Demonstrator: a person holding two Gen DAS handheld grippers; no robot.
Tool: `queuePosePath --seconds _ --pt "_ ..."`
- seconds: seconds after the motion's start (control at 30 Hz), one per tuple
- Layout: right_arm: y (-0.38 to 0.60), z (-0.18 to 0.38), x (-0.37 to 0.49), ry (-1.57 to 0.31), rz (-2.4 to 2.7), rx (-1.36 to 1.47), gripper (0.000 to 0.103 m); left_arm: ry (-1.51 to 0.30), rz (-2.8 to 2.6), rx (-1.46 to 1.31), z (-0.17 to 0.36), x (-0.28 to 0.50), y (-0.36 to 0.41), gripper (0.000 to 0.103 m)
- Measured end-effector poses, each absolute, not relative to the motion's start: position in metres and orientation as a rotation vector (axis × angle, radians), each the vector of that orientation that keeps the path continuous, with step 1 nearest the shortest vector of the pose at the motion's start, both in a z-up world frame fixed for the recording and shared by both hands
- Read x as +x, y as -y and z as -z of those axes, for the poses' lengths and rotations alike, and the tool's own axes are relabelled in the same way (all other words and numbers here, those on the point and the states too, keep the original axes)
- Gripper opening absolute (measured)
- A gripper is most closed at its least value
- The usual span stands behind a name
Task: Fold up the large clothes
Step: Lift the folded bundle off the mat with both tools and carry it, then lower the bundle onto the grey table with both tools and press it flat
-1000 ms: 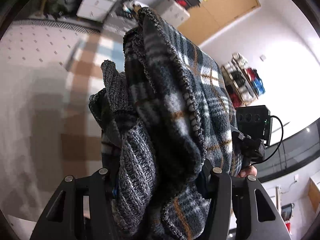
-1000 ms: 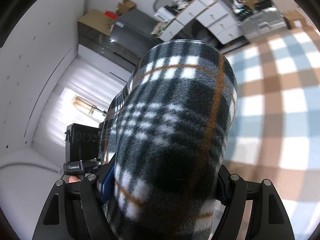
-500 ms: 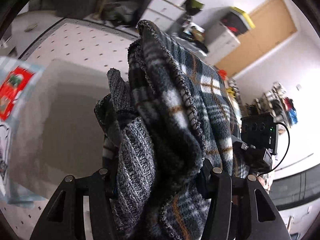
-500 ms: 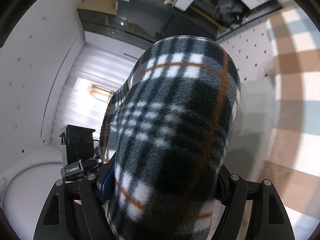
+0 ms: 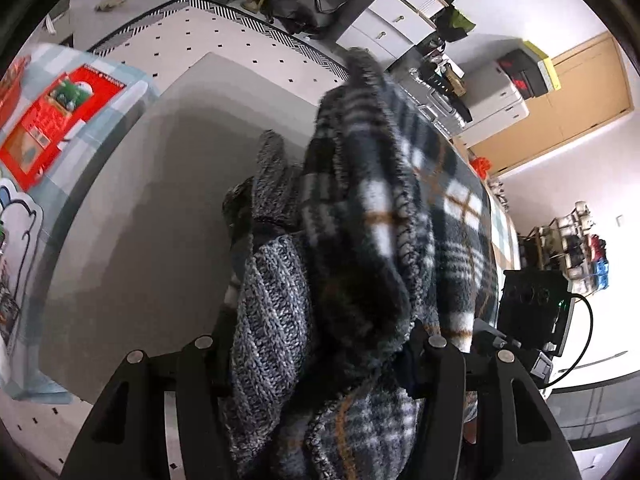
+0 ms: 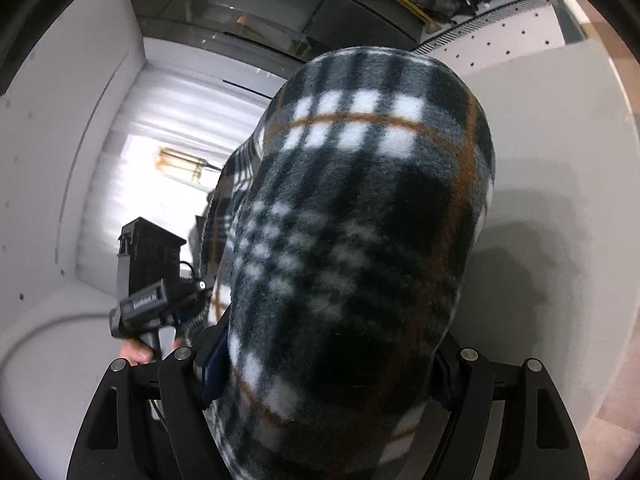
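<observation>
Both grippers are built of matte black plastic — the left gripper (image 5: 320, 364) and right gripper (image 6: 320, 372) studded with silver screws, blue pads (image 6: 214, 364) fitted inside the right.

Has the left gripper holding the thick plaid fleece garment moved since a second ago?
Yes. The left gripper, with the plaid fleece garment in it, has swung from over the checked floor to above the grey mat.
</observation>
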State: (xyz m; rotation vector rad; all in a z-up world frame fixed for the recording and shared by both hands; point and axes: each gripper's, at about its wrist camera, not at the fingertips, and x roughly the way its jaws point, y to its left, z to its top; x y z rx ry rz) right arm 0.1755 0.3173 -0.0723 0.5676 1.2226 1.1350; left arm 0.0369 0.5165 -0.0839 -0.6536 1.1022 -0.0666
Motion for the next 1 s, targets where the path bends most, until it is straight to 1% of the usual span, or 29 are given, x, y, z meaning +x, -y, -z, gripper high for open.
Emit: queuePosePath --seconds 0.17,0.33,0.43,0.57,0.7,0.8,0.9,0.97,1.0 --pt "-0.31 0.066 0.172 -1.24 -1.089 0.424 0.078 -1.137 0.024 -0.639 0.077 0.04 -0.52 0.057" --pt "-0.31 0.052 0.168 -1.251 -1.066 0.306 0.08 -1.146 -0.057 -0.608 0.069 0.038 -0.525 0.058" --pt "-0.315 0.04 0.172 -1.269 -1.047 0.24 0.081 -1.127 -0.122 -0.589 0.057 0.034 -0.526 0.058" --pt "-0.314 0.027 0.169 -1.269 -1.009 0.154 0.083 -1.051 -0.188 -0.547 0.027 0.021 -0.522 0.058" --pt "-0.312 -0.003 0.155 -1.167 -0.984 -0.054 0.085 -0.957 -0.159 -0.566 -0.002 -0.004 -0.506 0.058" --pt "-0.308 -0.028 0.154 -1.085 -0.986 -0.209 0.086 -0.895 -0.102 -0.492 -0.018 -0.02 -0.475 0.058" --pt "-0.301 -0.055 0.155 -0.969 -0.939 -0.357 0.09 -0.891 -0.019 -0.451 -0.004 -0.025 -0.453 0.058" --pt "-0.312 -0.081 0.16 -0.898 -0.922 -0.414 0.097 -0.925 -0.012 -0.466 0.017 -0.021 -0.451 0.058" --pt "-0.32 -0.085 0.155 -0.871 -0.943 -0.427 0.099 -0.951 -0.039 -0.474 0.03 -0.019 -0.454 0.058"
